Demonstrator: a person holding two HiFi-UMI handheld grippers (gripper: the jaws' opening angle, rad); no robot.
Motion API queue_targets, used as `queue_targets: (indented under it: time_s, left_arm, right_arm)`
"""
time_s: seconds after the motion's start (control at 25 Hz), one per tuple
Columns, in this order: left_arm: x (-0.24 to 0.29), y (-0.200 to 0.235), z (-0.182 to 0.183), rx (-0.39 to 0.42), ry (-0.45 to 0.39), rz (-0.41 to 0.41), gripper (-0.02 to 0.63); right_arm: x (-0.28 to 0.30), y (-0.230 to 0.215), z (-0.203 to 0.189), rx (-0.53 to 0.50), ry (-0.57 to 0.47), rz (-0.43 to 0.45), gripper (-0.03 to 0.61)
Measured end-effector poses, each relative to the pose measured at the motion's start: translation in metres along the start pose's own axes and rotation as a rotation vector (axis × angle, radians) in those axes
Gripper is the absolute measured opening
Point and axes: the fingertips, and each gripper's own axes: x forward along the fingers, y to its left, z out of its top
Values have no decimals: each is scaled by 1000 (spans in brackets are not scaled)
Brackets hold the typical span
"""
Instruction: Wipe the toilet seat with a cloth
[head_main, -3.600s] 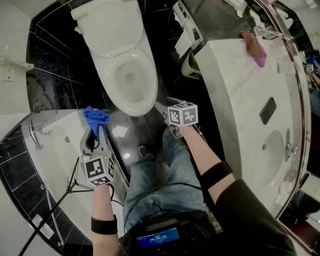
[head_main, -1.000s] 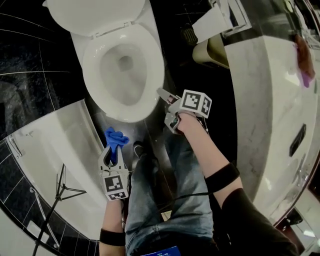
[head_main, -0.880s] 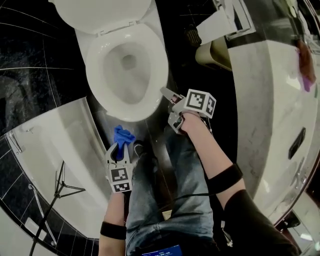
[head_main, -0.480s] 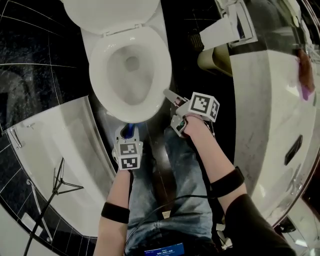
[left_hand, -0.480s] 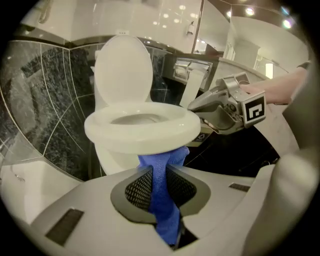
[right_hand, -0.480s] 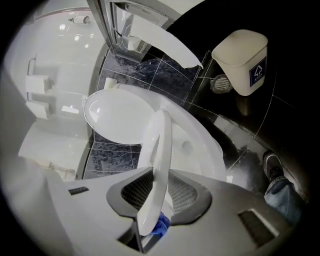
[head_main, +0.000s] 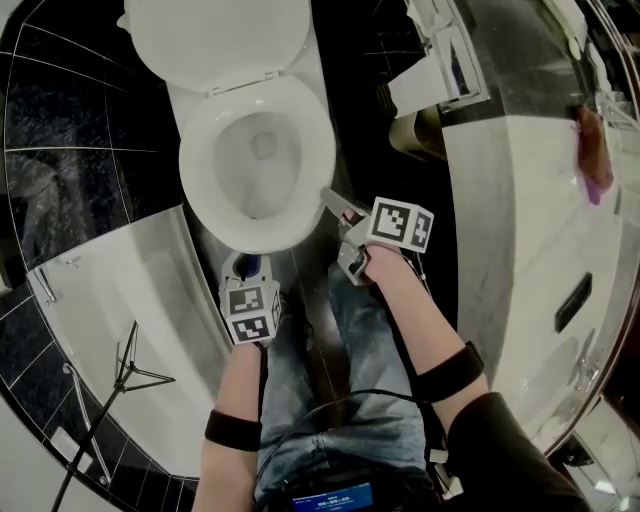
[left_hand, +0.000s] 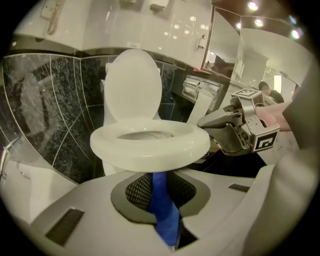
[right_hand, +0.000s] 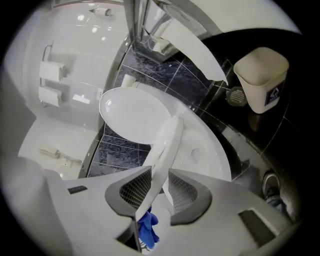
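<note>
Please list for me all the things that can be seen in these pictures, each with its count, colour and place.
toilet: one, white, lid up, against the dark tiled wall
toilet seat: one, white, right rim between the right gripper's jaws
cloth: one, blue, at the bowl's front
waste bin: one, cream, floor right of the toilet
counter: one, white marble, right
bathtub: one, white, left
tripod: one, black, lower left
jeans: blue, bottom centre
left gripper: grey, shut on the cloth
right gripper: grey, jaws just opened further
</note>
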Motion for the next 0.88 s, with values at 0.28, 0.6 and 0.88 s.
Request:
queue_targets:
  time_s: [0.28, 0.6, 0.88]
  left_arm:
    - [-32, 16, 76, 41, -76, 51, 60]
    - [-52, 32, 193, 66, -206, 79, 61]
    - [-39, 60, 263, 51, -281, 150, 61]
  right_arm:
    - [-43, 64, 36, -256, -40, -13, 115]
    - [-82, 107, 53, -503, -72, -15, 1]
    - [-105, 119, 55, -764, -43, -48, 2]
